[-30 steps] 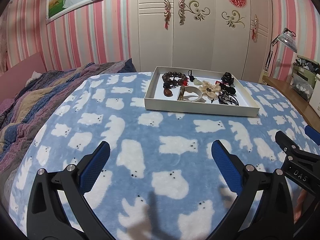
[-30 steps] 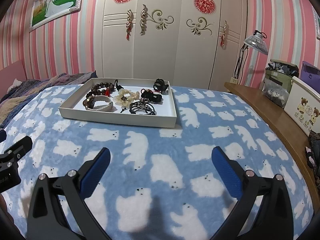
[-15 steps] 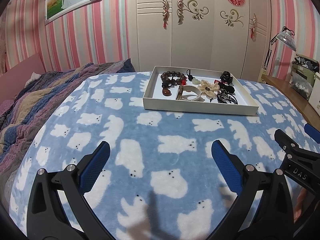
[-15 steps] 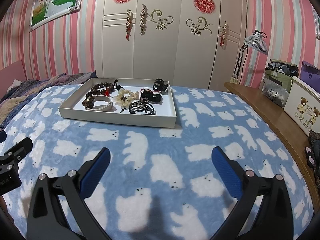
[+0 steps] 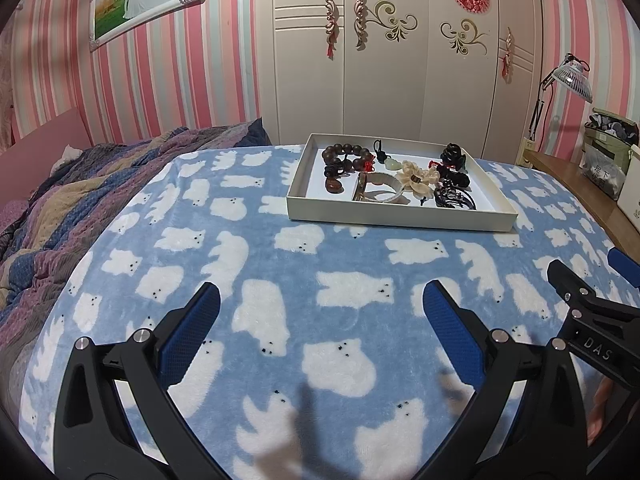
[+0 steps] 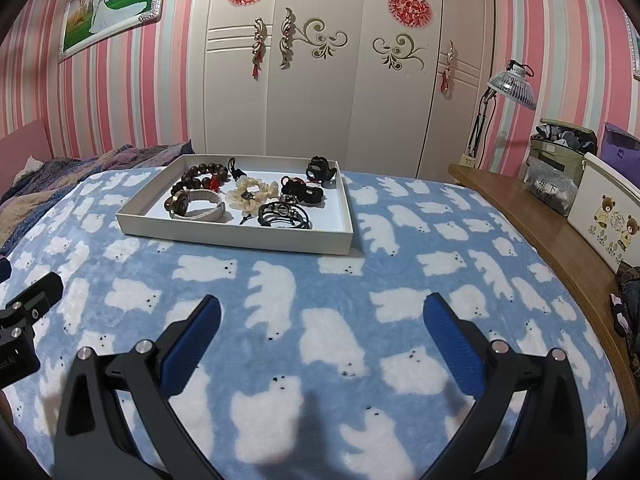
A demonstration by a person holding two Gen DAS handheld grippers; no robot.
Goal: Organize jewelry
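Observation:
A shallow white tray (image 5: 400,216) (image 6: 240,236) lies on the blue bear-print blanket, well ahead of both grippers. In it are a dark wooden bead bracelet (image 5: 346,154) (image 6: 202,174), a white bangle (image 5: 380,190) (image 6: 200,208), a cream flower scrunchie (image 5: 418,178) (image 6: 250,194), black hair ties (image 5: 454,198) (image 6: 282,214) and a black clip (image 5: 452,156) (image 6: 320,168). My left gripper (image 5: 320,312) is open and empty above the blanket. My right gripper (image 6: 320,314) is open and empty too; its side shows in the left wrist view (image 5: 588,304).
A striped quilt (image 5: 80,200) lies bunched on the left of the bed. A wooden ledge (image 6: 532,224) runs along the right with bags, a white bear-print box (image 6: 604,220) and a lamp (image 6: 512,84). White wardrobe doors (image 6: 320,80) stand behind the bed.
Both views have shifted slightly; the tray sits a touch higher and farther in the left wrist view. Both grippers stay open and empty.

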